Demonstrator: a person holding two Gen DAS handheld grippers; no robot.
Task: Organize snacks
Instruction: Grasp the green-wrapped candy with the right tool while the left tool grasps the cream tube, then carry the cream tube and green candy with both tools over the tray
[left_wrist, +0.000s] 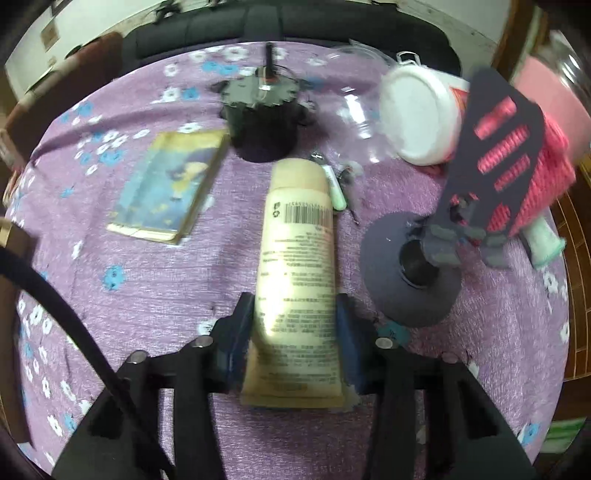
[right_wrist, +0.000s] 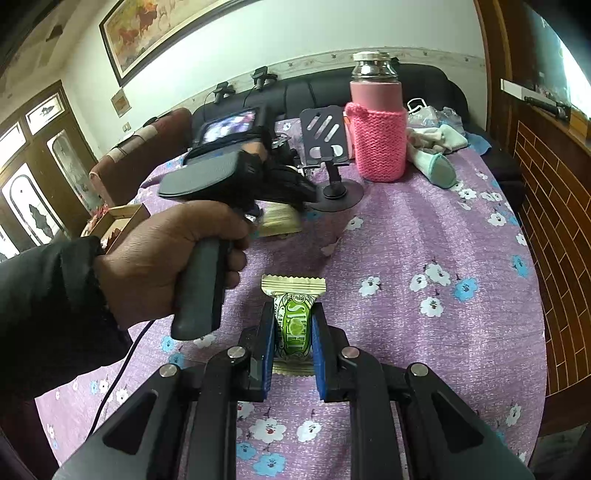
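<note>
Left hand-held gripper: jaws half closed, blue pads against both sides of a cream plastic tube with printed barcode, lying mid-table.
Right hand-held gripper: narrow, clamped on a green-and-cream crimped foil snack packet, near the table's front edge.
Table: purple crinkled cloth with white and blue flowers.
Far edge: jar in pink knitted sleeve.

light: even indoor, medium bright, daylight at window | glare: hot spot on tube | blur: motion smear on phone stand, left view soft | distortion: heavy fisheye, dark corners | shadows: soft
</note>
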